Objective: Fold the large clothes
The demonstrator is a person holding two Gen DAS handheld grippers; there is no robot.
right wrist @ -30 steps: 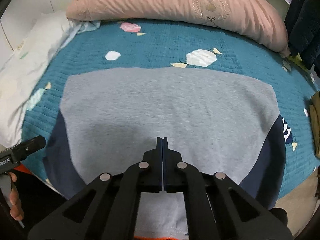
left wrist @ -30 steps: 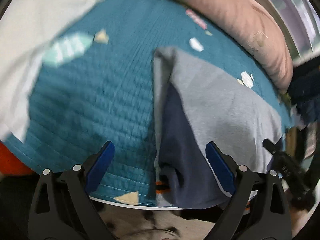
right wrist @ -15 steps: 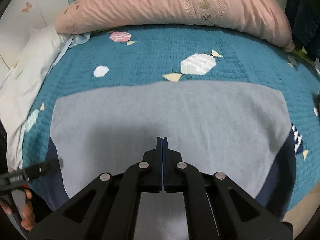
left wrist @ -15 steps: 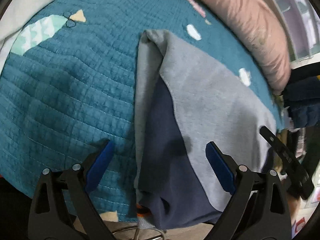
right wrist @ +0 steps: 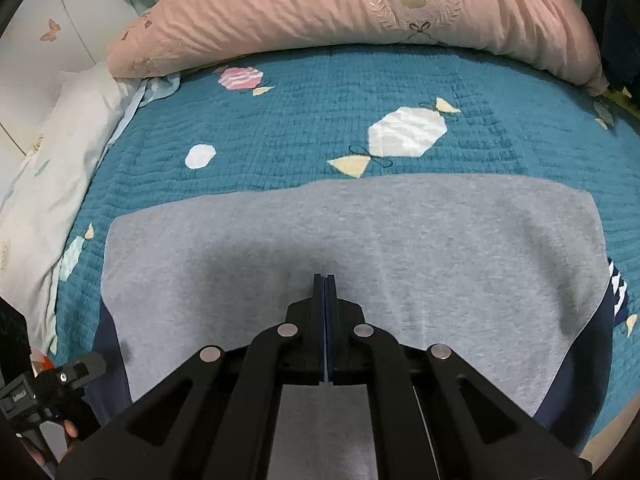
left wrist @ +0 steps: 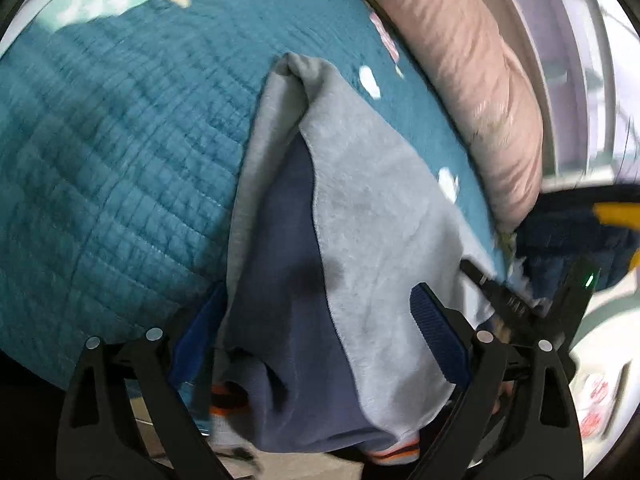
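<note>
plainly, the large grey fleece sweatshirt with navy-blue sleeves (right wrist: 360, 248) lay spread flat on the near half of the teal quilted bedspread with candy-shaped patches (right wrist: 312, 128), its lower edge hanging over the bed's near side. in the left wrist view its near side was folded, a navy sleeve (left wrist: 280, 280) showing under the grey layer. the left hand-held gripper (left wrist: 320, 340) stood wide, its blue pads either side of that folded edge and not pressing it. the right hand-held gripper (right wrist: 325, 280) was fully closed over the grey middle, with nothing between its pads. a long pink wrinkled pillow with an embroidered wreath (right wrist: 340, 12) lay along the far edge, and a white sheet (right wrist: 52, 168) bunched at the left.
</note>
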